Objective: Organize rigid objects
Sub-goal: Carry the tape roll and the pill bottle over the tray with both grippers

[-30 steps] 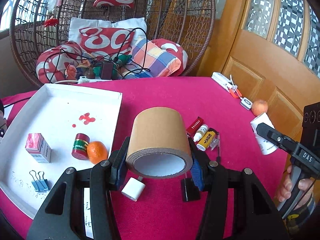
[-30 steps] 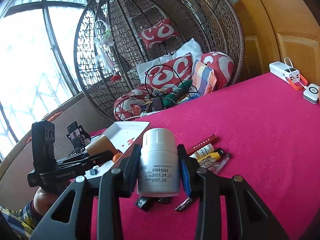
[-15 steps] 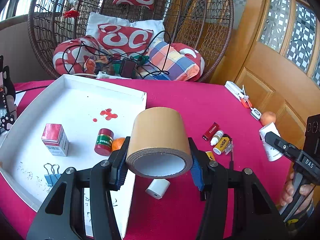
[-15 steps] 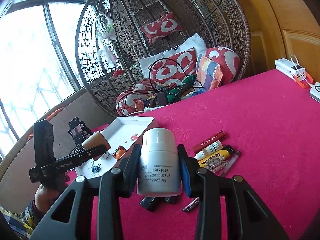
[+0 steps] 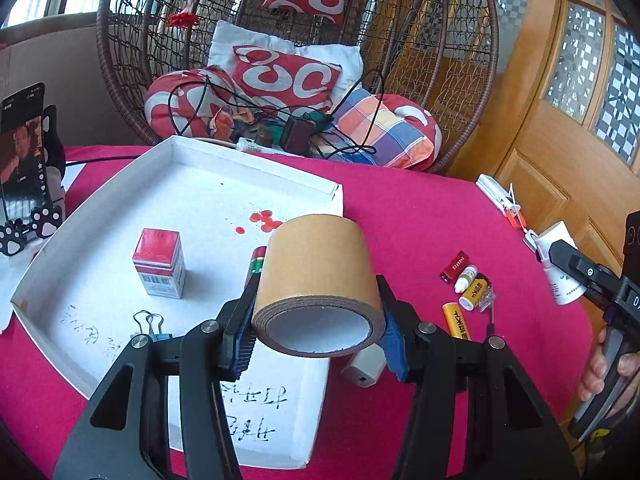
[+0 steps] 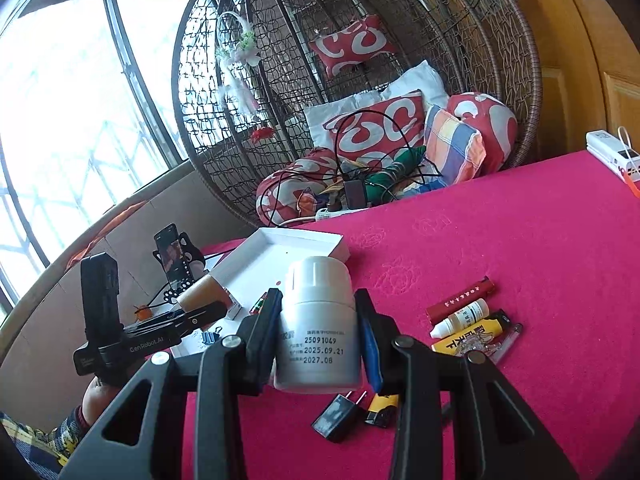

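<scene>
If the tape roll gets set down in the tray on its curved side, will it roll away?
Likely yes: the tape roll is a smooth, wide cylinder. It looks stiff, holding its round shape between the left tool's pads. Standing it on a flat end in the tray should be steadier.

Matte black plastic throughout. Left gripper (image 5: 316,320): two angular forked arms with triangular cut-outs, round silver screw heads at the joints, fingers (image 5: 238,342) lined with ribbed blue pads. Right gripper (image 6: 320,332): same black forked arms, same silver screws, blue pad lining. Seen from the side at lower left of the right view: boxy black camera block on top, white "GenRoboAI" lettering. Yellow-and-dark plaid sleeve (image 6: 48,440) with a striped cuff.
</scene>
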